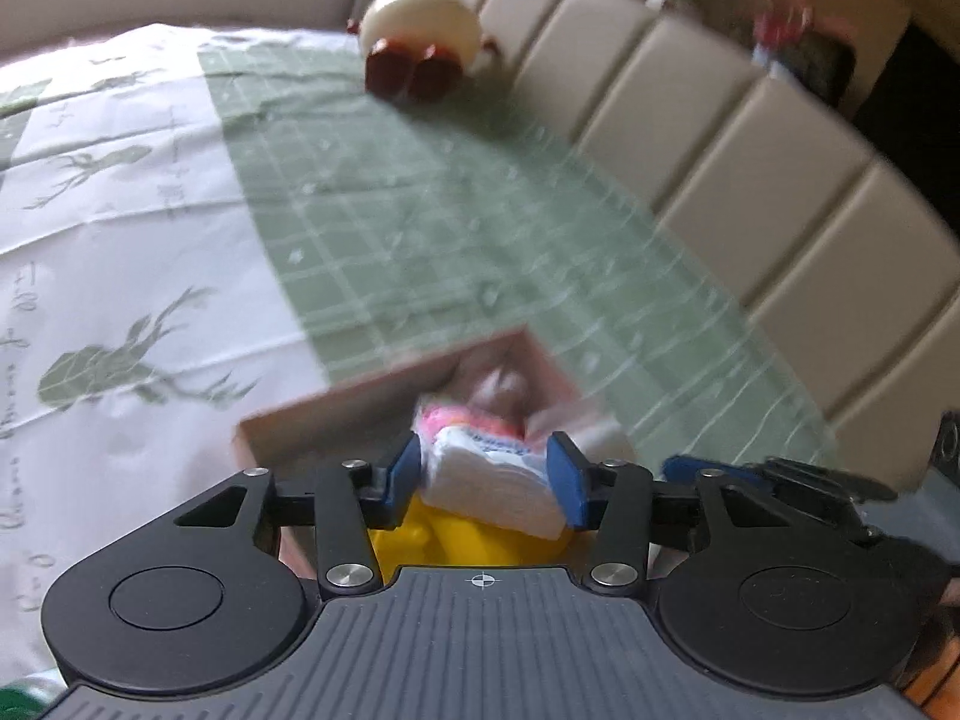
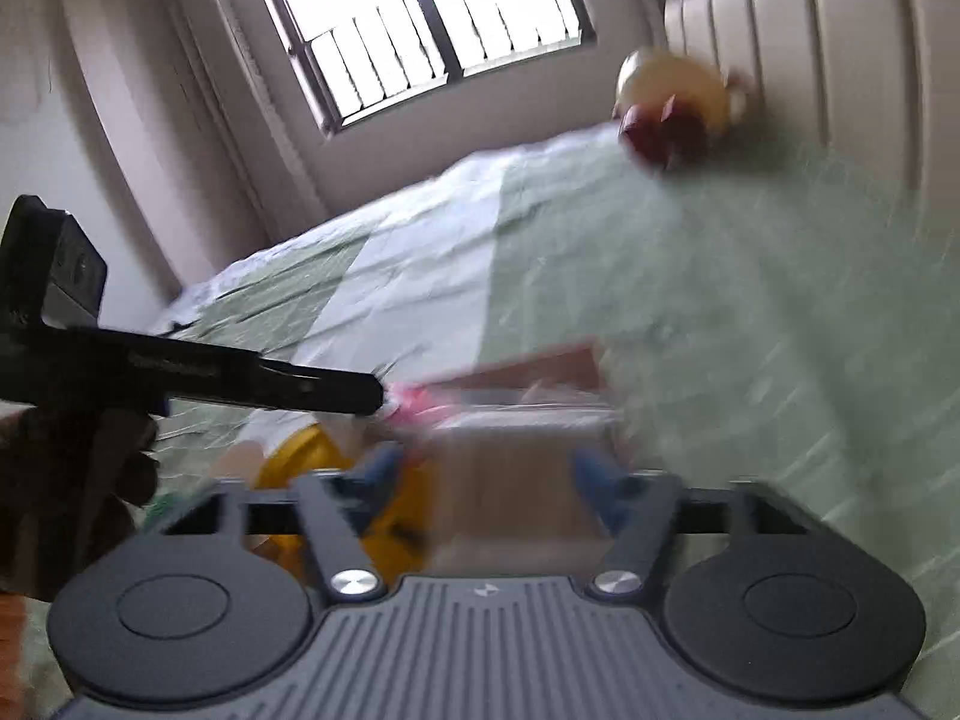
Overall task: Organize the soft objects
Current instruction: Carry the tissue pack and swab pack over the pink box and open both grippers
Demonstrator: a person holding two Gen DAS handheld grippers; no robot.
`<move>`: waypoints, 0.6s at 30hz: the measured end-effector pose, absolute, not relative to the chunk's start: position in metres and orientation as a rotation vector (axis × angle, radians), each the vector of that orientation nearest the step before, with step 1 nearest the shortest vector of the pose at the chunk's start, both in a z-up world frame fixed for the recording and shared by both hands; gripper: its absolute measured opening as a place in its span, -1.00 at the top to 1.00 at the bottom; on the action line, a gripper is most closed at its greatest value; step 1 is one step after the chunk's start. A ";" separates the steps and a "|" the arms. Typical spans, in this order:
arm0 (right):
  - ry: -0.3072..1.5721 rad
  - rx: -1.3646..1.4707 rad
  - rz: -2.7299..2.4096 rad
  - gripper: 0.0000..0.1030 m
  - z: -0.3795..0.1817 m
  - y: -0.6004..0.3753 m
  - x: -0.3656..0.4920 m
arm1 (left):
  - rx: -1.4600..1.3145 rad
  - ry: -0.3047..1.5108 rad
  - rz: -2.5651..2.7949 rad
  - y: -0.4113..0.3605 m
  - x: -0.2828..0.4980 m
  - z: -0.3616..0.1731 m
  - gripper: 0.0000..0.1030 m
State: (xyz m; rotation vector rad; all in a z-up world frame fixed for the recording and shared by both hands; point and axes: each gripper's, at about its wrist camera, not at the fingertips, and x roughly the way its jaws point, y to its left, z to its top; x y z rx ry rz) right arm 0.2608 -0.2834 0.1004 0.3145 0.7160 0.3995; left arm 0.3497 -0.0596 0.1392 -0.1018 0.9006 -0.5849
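My left gripper (image 1: 487, 474) is shut on a white and pink tissue pack (image 1: 489, 471) and holds it over a pinkish cardboard box (image 1: 384, 387) on the bed. A yellow soft object (image 1: 474, 540) lies in the box under the pack. A cream and dark red plush toy (image 1: 420, 39) sits far off by the headboard. In the right wrist view, my right gripper (image 2: 489, 474) is blurred, jaws apart, nothing clearly between them, just above the box (image 2: 528, 372). The left gripper (image 2: 240, 381) reaches in from the left with the pack (image 2: 408, 402). The plush (image 2: 678, 111) shows far right.
The bed has a green checked and white deer-print cover (image 1: 150, 210). A padded beige headboard (image 1: 750, 138) runs along the right. A window (image 2: 432, 30) is behind the bed. My right gripper's tip (image 1: 750, 474) shows at the box's right side.
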 end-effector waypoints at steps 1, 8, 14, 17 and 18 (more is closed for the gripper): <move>0.704 0.309 0.376 0.15 0.096 -0.278 0.261 | -0.099 0.907 -0.586 -0.059 0.348 0.137 0.00; 0.757 0.366 0.390 0.16 0.092 -0.259 0.301 | -0.182 0.821 -0.547 -0.036 0.341 0.142 0.02; 0.696 0.355 0.360 -0.17 0.112 -0.261 0.268 | -0.184 0.607 -0.518 -0.008 0.276 0.170 0.02; 0.616 0.309 0.312 -0.52 0.128 -0.256 0.226 | -0.166 0.514 -0.470 0.007 0.222 0.170 0.02; 0.595 0.296 0.299 -0.54 0.129 -0.253 0.211 | -0.168 0.495 -0.457 0.012 0.204 0.165 0.02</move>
